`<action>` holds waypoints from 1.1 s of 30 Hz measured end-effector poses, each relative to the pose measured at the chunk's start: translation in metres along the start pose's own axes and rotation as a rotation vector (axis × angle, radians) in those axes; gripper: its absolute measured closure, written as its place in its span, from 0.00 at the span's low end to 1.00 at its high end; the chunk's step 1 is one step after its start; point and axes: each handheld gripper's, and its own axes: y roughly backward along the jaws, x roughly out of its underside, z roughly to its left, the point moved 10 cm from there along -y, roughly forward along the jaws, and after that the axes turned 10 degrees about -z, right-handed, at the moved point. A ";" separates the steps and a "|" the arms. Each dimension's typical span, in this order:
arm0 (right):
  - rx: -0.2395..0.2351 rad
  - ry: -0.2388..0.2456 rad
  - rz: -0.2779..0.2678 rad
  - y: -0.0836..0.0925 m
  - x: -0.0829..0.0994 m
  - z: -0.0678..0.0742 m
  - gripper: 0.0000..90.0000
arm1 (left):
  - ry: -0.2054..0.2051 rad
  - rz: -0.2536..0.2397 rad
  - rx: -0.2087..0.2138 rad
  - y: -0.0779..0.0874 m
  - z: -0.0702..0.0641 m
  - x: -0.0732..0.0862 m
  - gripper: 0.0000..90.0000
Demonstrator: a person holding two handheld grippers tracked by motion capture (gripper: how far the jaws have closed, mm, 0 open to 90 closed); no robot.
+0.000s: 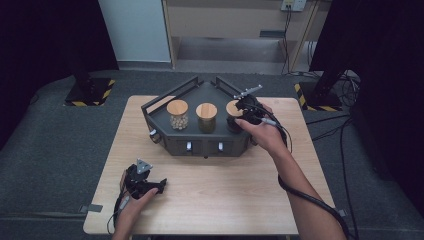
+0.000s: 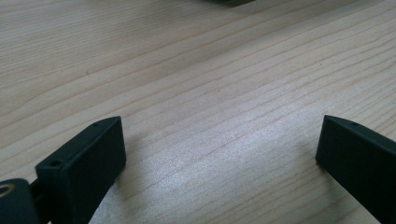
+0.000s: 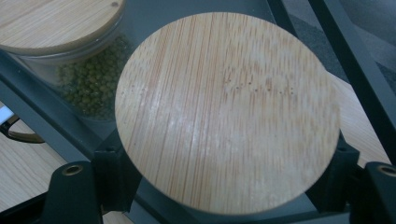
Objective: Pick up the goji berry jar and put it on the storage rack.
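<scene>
We had the left gripper resting on the table, jaws spread wide with bare wood between them. Our right gripper was clamped on the right jar, its bamboo lid just above the jaws, in the dark rack.

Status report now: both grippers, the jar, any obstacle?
Right gripper shut on right jar, on rack. Left gripper open, resting on table. Middle jar close beside.

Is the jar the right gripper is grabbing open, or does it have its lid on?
Lid on. A round wooden lid covers the jar, with the right gripper's fingers on either side.
</scene>
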 end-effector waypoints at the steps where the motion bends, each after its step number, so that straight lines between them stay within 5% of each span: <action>1: 0.000 -0.002 0.001 -0.001 0.000 0.000 0.29 | 0.000 0.000 0.000 0.000 0.000 0.000 0.00; 33: -0.016 -0.059 -0.017 -0.007 0.011 -0.008 0.29 | -0.003 0.002 0.001 0.000 0.000 0.000 0.00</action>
